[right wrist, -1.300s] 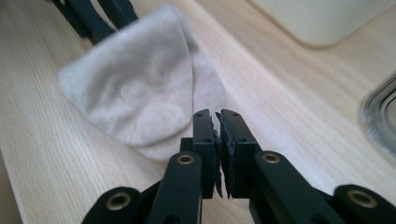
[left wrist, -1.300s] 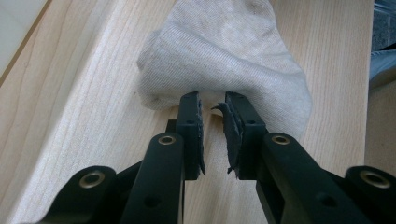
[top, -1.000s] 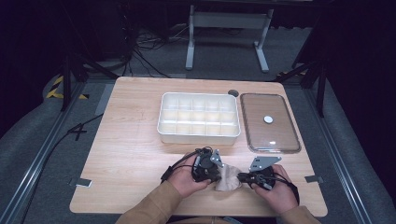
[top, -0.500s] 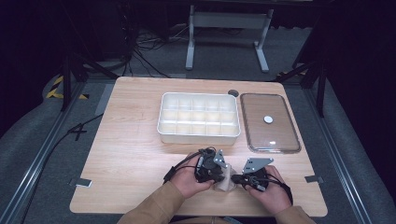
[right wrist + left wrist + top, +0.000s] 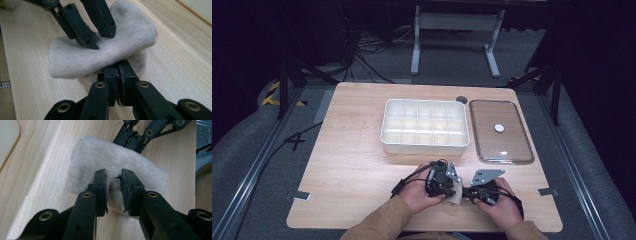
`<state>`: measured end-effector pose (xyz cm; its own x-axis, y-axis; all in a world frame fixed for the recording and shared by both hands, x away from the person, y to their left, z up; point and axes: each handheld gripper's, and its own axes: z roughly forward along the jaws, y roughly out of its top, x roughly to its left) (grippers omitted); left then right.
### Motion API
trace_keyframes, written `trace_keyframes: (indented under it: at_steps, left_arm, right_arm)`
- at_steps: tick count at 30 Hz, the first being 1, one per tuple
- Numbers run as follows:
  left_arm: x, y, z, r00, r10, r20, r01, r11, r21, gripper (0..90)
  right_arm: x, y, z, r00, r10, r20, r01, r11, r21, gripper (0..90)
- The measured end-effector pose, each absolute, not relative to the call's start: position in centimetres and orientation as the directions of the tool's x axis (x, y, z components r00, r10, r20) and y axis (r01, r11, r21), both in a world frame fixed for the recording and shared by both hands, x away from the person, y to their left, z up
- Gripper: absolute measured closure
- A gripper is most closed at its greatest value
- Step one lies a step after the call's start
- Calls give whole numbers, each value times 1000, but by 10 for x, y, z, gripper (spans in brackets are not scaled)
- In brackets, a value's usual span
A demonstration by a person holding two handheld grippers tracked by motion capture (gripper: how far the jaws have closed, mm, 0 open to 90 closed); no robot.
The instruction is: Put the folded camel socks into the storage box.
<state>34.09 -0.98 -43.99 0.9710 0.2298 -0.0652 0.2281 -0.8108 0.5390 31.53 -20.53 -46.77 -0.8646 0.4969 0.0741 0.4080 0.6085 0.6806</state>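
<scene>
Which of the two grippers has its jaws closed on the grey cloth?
The right gripper: its jaws are pinched together on the edge of the grey cloth. The left gripper has a gap between its jaws, which have just been opening over the cloth.

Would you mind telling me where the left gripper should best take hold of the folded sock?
Judging by its pose, grip the sock at its ribbed cuff edge, coming from above. The right gripper already pinches the opposite edge, and the left gripper, jaws just opening, hangs right over it.
</scene>
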Motion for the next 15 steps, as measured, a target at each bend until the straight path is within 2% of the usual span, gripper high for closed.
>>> trace_keyframes:
  at_steps: [10,15]
  left_arm:
    - [343,-10,-442,967,240,-88,249,-810,531,747]
    - [344,-10,-442,967,242,-81,247,-812,529,747]
  right_arm:
    - [313,-212,-462,-862,501,72,416,620,665,831]
    - [312,-219,-450,-858,510,61,407,602,688,833]
